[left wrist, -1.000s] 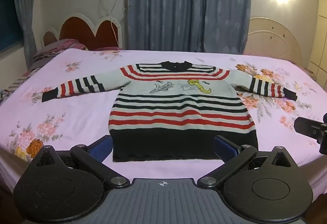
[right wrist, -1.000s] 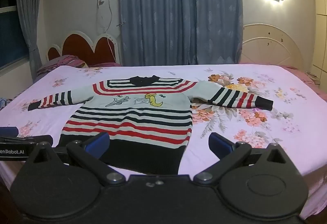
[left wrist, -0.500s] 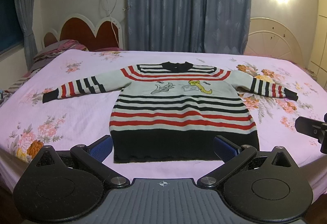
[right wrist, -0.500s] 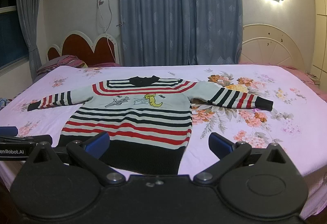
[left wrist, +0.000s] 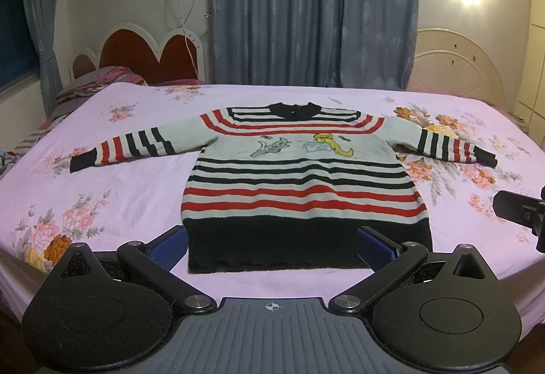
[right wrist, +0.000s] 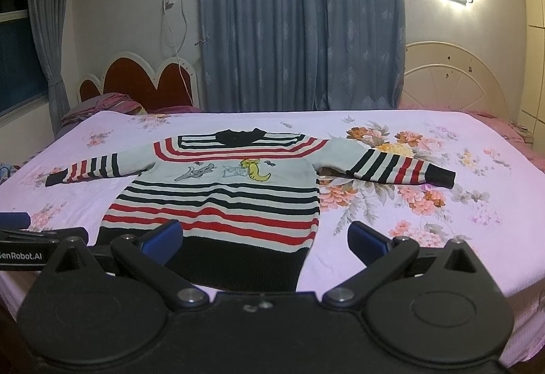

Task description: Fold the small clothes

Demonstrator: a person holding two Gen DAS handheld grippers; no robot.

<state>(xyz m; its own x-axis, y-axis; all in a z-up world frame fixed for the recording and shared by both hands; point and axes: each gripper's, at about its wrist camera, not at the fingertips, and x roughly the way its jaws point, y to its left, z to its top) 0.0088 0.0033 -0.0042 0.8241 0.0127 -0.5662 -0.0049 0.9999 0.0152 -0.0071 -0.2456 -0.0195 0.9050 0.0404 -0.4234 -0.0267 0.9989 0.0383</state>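
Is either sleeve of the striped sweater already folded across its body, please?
No, both sleeves of the striped sweater lie spread out to the sides on the floral bedsheet.

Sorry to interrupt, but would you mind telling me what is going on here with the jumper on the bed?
A person holds a hand-held gripper in each hand, about to fold a striped jumper. It lies flat on the floral bed sheet, front up, both sleeves spread wide, nothing folded yet. The left hand-held gripper and the right hand-held gripper are both open and empty, near the jumper's black hem.
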